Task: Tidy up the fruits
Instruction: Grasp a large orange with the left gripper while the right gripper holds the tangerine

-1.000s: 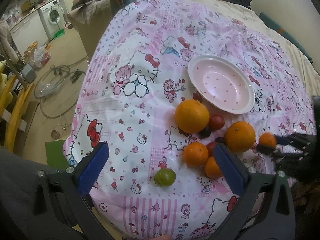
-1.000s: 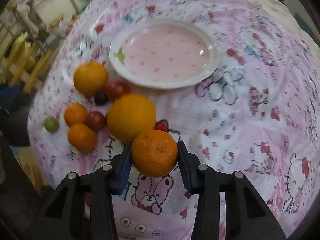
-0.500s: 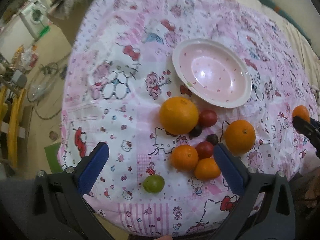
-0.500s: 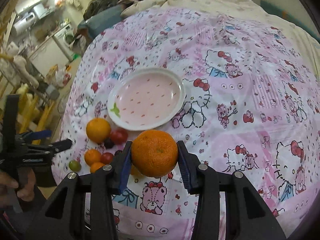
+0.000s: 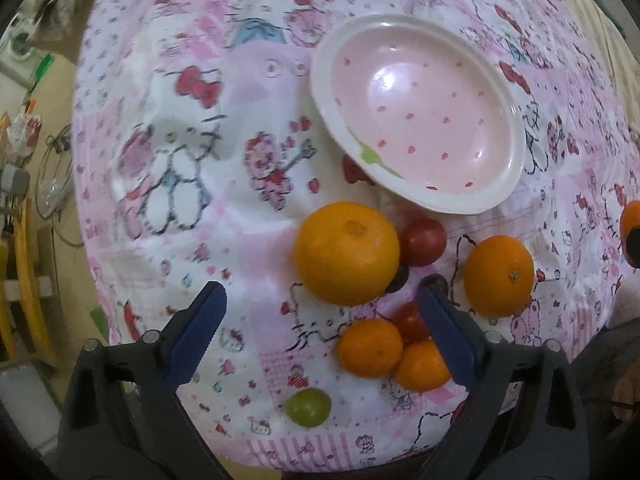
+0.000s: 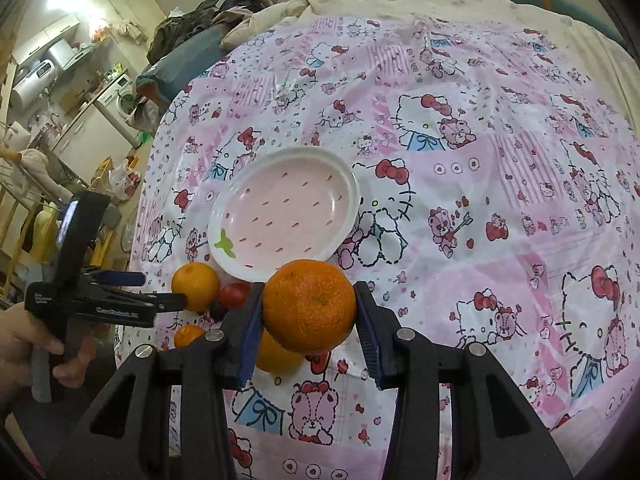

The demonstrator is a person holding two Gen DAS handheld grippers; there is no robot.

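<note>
Right gripper [image 6: 309, 322] is clamped on a mandarin [image 6: 309, 305], held up off the cloth just in front of the pink plate [image 6: 344, 172] (nothing in it). Left gripper [image 5: 320, 332] has its jaws wide but closing, hanging over the fruit pile; the big orange [image 5: 346, 253] sits just past them, untouched.

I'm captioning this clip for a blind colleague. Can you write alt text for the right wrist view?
The right hand-held gripper clamps an orange tangerine above a pink cartoon-print cloth, just short of an empty pink plate. More oranges and small red fruits lie left of it, where a hand holds the left hand-held gripper over them.
</note>
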